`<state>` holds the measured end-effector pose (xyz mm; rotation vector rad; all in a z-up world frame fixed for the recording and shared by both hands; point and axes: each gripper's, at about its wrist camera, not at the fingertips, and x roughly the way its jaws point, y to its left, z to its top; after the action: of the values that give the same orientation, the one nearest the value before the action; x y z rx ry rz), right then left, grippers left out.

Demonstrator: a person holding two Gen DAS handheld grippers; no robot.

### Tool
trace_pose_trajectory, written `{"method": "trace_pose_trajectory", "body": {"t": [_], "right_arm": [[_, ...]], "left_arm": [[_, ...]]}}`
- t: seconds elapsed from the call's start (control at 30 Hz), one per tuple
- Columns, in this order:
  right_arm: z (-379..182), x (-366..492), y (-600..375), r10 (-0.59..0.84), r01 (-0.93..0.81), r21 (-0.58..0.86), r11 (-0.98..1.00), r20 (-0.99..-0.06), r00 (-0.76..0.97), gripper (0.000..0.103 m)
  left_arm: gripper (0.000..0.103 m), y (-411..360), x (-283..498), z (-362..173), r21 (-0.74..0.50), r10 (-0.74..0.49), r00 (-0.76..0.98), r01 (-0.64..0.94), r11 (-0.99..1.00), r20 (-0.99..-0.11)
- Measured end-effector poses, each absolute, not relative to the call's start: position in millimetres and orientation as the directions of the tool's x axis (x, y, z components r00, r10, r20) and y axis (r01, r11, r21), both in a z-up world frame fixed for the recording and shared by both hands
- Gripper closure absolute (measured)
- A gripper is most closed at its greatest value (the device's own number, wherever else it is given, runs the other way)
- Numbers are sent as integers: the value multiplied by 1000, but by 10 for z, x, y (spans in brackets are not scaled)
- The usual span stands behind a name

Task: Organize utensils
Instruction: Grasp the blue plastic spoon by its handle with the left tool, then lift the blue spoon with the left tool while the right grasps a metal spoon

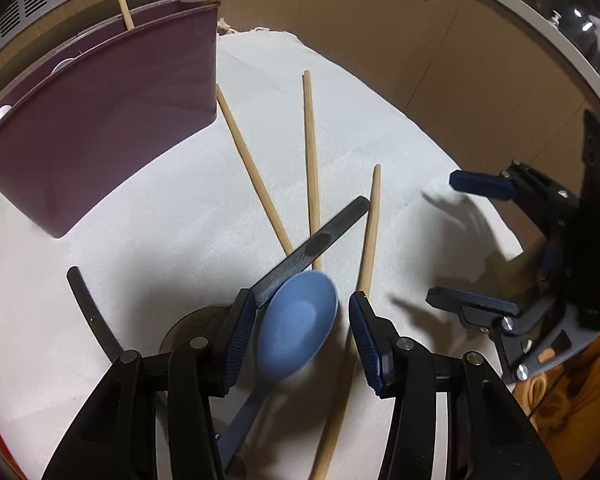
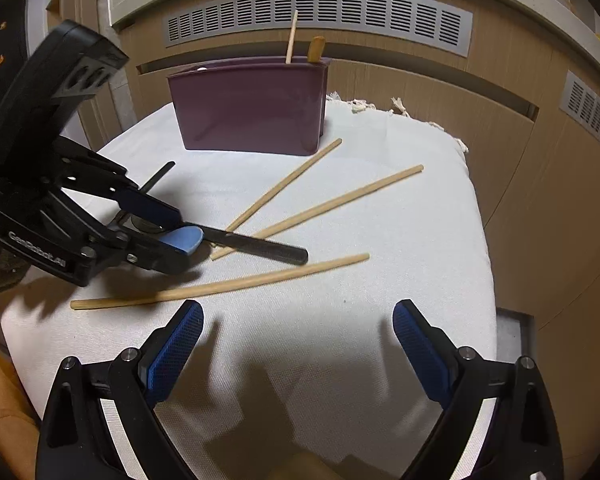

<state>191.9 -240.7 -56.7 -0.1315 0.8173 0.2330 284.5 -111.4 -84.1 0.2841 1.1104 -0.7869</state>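
Observation:
A blue spoon [image 1: 298, 322] lies on the white cloth, its bowl between the pads of my left gripper [image 1: 302, 334], which is open around it; the spoon also shows in the right wrist view [image 2: 186, 239]. A black flat handle [image 1: 312, 248] crosses under it. Three wooden chopsticks [image 1: 311, 152] lie fanned on the cloth. A purple utensil holder [image 1: 100, 128] stands at the back left with two wooden utensils in it. My right gripper [image 2: 298, 344] is open and empty above the cloth, near the closest chopstick [image 2: 220, 285].
A round dark utensil head [image 1: 192, 330] and a curved black handle [image 1: 90, 312] lie under my left gripper. The white cloth [image 2: 380, 220] covers a cushion-like surface with rounded edges. Wooden cabinet fronts with vent grilles [image 2: 320, 12] stand behind.

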Motion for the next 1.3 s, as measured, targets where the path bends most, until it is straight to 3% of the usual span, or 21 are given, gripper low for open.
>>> {"method": "trace_pose_trajectory", "body": {"t": [0.2, 0.37, 0.5, 0.73, 0.97, 1.07, 1.17, 1.3], "right_arm": [[-316, 1955, -2273, 133, -319, -145, 936, -694, 707, 9], [-218, 2019, -2263, 165, -324, -103, 940, -695, 699, 9], [-227, 2110, -2199, 167, -355, -117, 927, -720, 673, 9], [-285, 2279, -1962, 195, -487, -176, 856, -761, 619, 9], [-520, 2531, -1420, 278, -628, -128, 768, -817, 506, 9], [-607, 2603, -1192, 293, -677, -127, 725, -833, 470, 17], [-699, 2671, -989, 284, -715, -135, 686, -854, 435, 17], [-782, 2799, -887, 287, -724, -90, 684, -879, 381, 33]], "left_arm": [[53, -1108, 2641, -907, -148, -387, 203, 692, 707, -900], [54, -1075, 2722, -930, -181, -418, 209, 672, 718, -884], [65, -1035, 2665, -889, -145, -409, 265, 660, 738, -873], [70, -337, 2463, -636, -155, -405, 471, 483, 862, -784], [71, 343, 2473, -480, -226, -382, 603, 320, 920, -700], [72, 456, 2467, -513, -232, -375, 606, 303, 924, -701], [72, 573, 2506, -582, -235, -365, 593, 287, 929, -718], [72, 628, 2563, -732, -252, -364, 564, 269, 930, -742]]}}
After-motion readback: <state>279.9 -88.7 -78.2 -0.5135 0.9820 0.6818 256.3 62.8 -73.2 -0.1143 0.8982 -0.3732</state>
